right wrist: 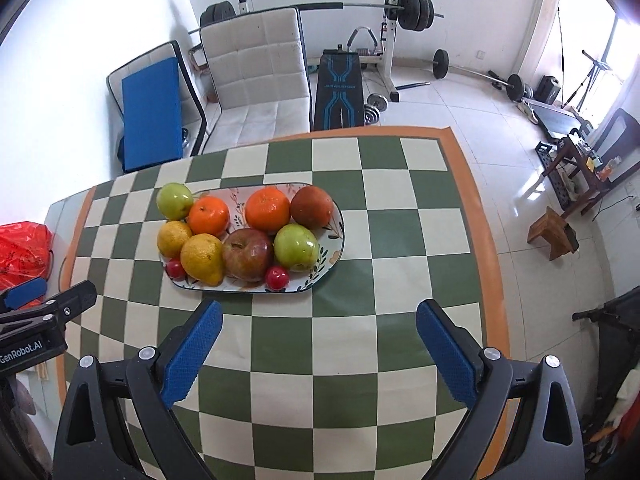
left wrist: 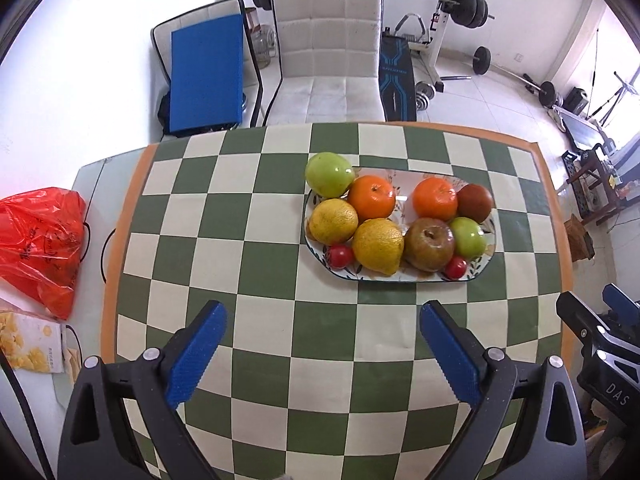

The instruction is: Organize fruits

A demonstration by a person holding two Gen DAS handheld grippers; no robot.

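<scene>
Both the left tongs and the right tongs hung wide apart and empty above the checkered surface. The fruit sat heaped on an oval plate just ahead of them, a green apple perched at its far left rim. Round, firm and probably slick-skinned, each piece would want gripping across its widest middle; the small red fruits looked softer and likely to roll.
</scene>
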